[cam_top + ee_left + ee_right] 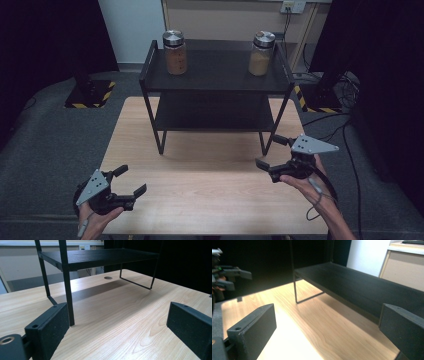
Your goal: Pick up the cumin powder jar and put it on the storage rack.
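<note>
Shelf rack (216,85) sat at table's (210,200) far half, long axis running left-right, open front facing person. Plenty bare wood in front. Left gripper (131,181) near left front edge, jaws wide, empty; right gripper (271,152) just off rack's right front leg, also spread, empty.

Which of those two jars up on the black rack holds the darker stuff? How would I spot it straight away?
Find the black two-tier rack standing at the far side of the wooden table. Two glass jars with silver lids stand on its top shelf, one near each end. The darker jar is at the left end, filled with reddish-brown powder, while the right jar holds paler tan powder.
</note>
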The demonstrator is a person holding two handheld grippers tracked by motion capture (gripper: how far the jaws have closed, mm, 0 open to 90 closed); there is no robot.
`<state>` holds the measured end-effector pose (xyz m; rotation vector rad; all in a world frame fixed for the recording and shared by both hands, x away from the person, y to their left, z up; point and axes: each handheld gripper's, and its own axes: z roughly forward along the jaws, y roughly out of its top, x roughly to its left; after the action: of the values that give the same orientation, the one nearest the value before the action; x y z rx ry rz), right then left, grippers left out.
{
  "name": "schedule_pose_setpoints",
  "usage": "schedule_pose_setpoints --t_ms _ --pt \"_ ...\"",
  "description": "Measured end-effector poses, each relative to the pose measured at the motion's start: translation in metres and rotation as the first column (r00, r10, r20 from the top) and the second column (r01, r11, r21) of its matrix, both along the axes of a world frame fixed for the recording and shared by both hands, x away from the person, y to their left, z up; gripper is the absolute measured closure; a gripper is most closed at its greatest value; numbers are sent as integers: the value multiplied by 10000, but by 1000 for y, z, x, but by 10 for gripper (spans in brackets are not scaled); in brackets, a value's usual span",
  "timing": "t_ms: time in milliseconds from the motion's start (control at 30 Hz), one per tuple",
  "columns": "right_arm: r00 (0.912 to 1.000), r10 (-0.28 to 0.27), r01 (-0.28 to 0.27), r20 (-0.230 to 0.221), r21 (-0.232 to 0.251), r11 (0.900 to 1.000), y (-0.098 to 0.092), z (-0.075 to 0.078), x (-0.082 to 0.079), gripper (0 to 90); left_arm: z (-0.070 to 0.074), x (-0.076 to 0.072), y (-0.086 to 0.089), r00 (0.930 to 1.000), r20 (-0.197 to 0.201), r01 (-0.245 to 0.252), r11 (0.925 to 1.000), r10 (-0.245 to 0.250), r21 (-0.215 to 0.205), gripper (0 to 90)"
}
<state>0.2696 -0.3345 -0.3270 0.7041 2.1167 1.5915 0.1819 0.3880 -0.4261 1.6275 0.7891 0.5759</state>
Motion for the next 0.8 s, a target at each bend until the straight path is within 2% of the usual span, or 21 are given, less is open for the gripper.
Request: schedule_pose_setpoints --t_ms 133,233,500,667,733,800 --pt "9998 -143 143 -132 -48 9999 0 -12 -5 20 -1 -2 0 9999 72 -93 9999 93 -92 31" --pt "9994 -293 288 -180 -261 9992 0 -26 -11 21 -1 -2 0 9998 114 -169 9998 171 -117 31" --pt "9963 -591 582 -617 -160 9982 -5 -58 -24 22 -2 -5 -2 9989 281 -383 9993 384 -20 31" --pt "9950 -810 793 -589 -307 9964 -7 -72 -33 27 -2 -6 -3 9981 378 -481 9988 483 -48 31" --pt "9945 -873 842 -586 -537 9950 -7 -74 -35 27 -2 -6 -3 9977 397 -549 9985 551 -63 31" --pt "9937 -926 897 -627 -482 9948 -9 -78 -38 27 -3 -7 -3 9972 422 -622 9980 625 -83 31"
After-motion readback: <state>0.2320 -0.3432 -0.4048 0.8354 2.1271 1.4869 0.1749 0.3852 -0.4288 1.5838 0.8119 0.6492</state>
